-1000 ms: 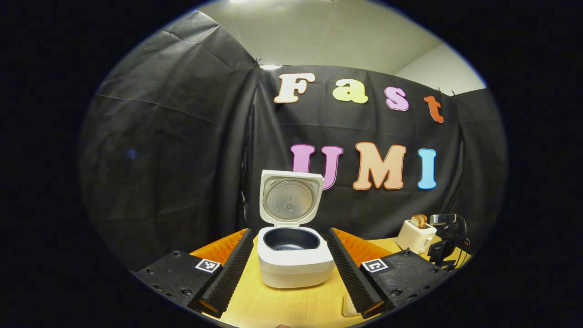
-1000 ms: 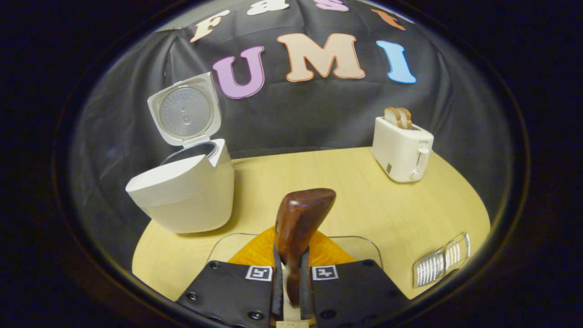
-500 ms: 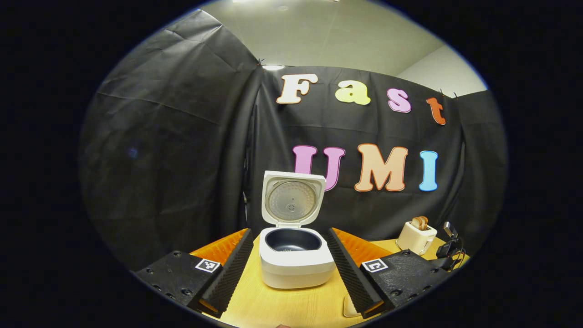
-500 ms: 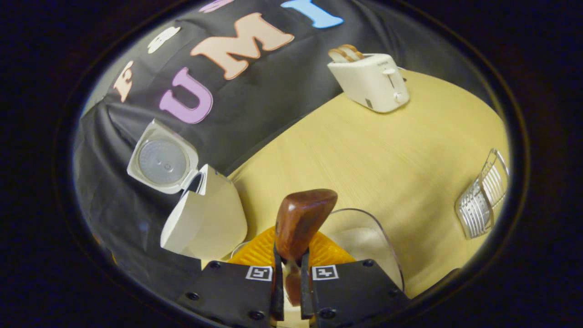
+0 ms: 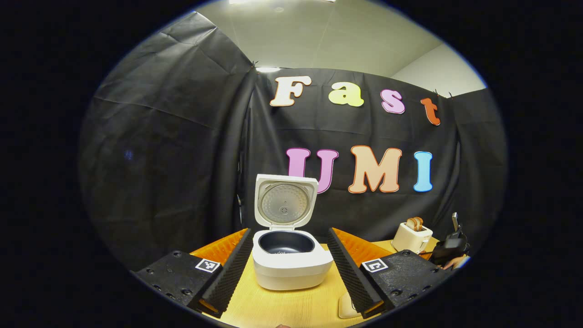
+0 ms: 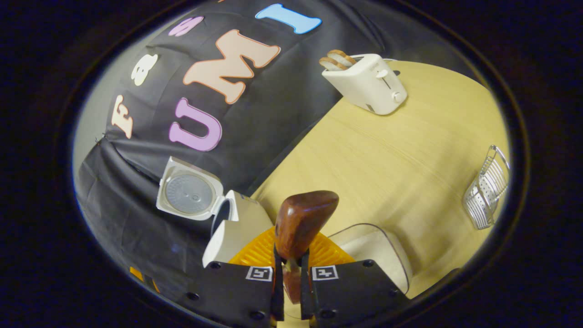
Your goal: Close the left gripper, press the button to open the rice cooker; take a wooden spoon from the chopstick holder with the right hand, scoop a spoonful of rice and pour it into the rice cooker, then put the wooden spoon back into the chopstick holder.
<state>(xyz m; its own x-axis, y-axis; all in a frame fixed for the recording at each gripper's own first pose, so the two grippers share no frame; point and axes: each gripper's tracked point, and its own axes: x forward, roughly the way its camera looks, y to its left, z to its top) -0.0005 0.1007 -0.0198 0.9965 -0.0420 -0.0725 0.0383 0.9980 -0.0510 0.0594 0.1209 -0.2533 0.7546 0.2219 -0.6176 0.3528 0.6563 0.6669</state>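
Observation:
The white rice cooker (image 5: 291,266) stands on the table with its lid (image 5: 284,202) raised and the dark inner pot showing. My left gripper (image 5: 289,233) is open, its fingers spread to either side of the cooker and apart from it. My right gripper (image 6: 290,255) is shut on the handle of the dark wooden spoon (image 6: 304,218), whose bowl points forward. In the right gripper view, which is strongly tilted, the cooker (image 6: 234,230) lies just left of the spoon. A clear container (image 6: 380,250) sits under the spoon. The wire chopstick holder (image 6: 486,191) is at the far right.
A white toaster (image 6: 366,82) with bread slices stands at the back of the pale wooden table (image 6: 391,150). In the left gripper view the toaster (image 5: 411,237) is at the right, with the other gripper and a hand (image 5: 448,250) beyond it.
The right gripper has rolled over to one side with the spoon, and the cooker now sits closer to the spoon. In the left gripper view it has sunk lower at the far right.

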